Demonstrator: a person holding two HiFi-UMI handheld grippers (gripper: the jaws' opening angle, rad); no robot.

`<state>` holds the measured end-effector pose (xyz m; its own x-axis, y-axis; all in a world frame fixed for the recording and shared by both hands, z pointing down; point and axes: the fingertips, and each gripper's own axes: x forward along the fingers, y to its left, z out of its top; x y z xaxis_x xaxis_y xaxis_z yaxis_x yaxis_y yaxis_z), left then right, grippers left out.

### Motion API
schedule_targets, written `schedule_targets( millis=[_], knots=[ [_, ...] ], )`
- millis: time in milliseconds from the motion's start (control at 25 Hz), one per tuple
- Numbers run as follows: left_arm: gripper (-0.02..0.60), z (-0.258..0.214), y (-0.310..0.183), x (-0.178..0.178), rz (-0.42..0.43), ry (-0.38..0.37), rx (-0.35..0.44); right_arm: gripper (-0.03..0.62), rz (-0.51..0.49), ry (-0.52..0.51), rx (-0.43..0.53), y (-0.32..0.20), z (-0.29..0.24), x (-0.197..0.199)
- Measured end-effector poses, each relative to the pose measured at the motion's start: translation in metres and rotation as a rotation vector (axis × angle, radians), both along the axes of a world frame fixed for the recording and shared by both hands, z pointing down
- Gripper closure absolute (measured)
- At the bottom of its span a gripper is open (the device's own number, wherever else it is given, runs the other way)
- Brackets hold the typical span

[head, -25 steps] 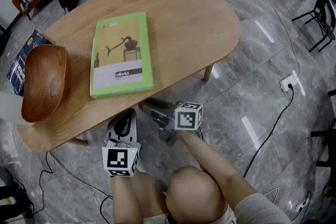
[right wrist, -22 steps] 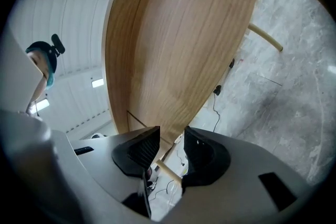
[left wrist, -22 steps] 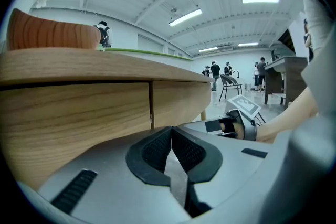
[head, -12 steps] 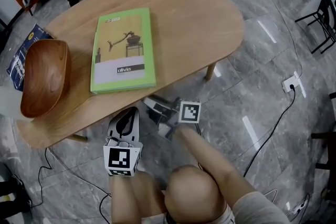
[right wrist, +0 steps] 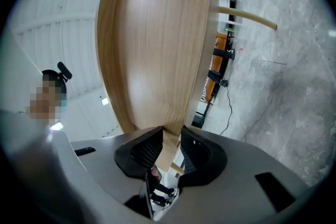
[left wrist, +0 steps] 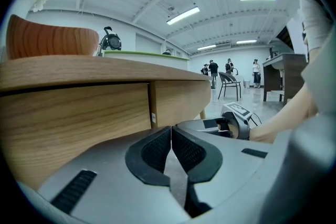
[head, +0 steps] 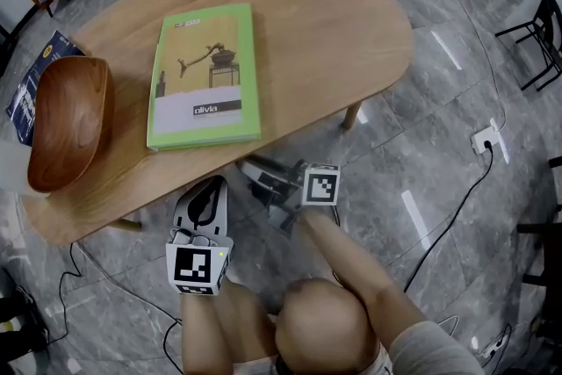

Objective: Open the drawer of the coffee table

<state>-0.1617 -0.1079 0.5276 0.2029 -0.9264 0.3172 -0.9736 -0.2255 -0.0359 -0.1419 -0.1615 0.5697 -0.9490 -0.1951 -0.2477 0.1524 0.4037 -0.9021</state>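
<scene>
Left gripper: the grey two-jaw left gripper (head: 207, 189) sits lower left of centre in the head view, just off the table's near edge. In its own view (left wrist: 171, 128) the ribbed pads are pressed together with nothing between them. It is idle.

Right gripper: the grey two-jaw right gripper (head: 256, 173) is at lower centre of the head view, with its tips tucked under the table rim. In its own view (right wrist: 172, 136) it is rolled onto its side. The jaws have just been closing, a wooden edge stands between them, and both pads look to touch it, so it is pinching the wood.

Drawer: the light wooden drawer front (left wrist: 181, 99) hangs under the tabletop, right of a vertical seam at the centre of the left gripper view. It lies flush with the neighbouring wooden panel (left wrist: 79, 123), so I judge it closed. In the right gripper view its edge (right wrist: 173, 113) runs down into the jaws.

Table: the oval light-wood coffee table (head: 334, 22) fills the upper half of the head view.

Top load: a green rectangular book (head: 204, 75) lies flat at upper centre. A dark wooden bowl (head: 66, 123) rests at the left end.

Step in hand: taking hold of the drawer's lower edge. The pull has not begun.

Next move: I judge it needs a firm pinch, then a straight, level draw toward the bottom of the head view. A skewed pull could jam the drawer or slip the pads off the thin edge.
</scene>
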Motion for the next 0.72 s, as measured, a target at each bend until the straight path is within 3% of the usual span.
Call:
schedule_targets(
  millis=[200, 560, 640, 720],
  knots=[
    [0.572, -0.011, 0.003, -0.003, -0.009, 0.033, 0.028, 0.479, -0.029, 0.001, 0.006, 0.014, 0.001, 0.01],
    [0.564, -0.022, 0.014, 0.002, 0.002, -0.022, 0.05, 0.482, -0.046, 0.01, 0.009, 0.025, 0.002, 0.019],
    [0.445, -0.03, 0.015, 0.004, 0.008, -0.002, 0.064, 0.484, -0.046, 0.008, 0.007, 0.027, 0.002, 0.021],
    [0.432, -0.033, 0.015, 0.006, 0.018, -0.005, 0.074, 0.484, -0.047, 0.009, 0.01, 0.028, 0.003, 0.021]
  ],
)
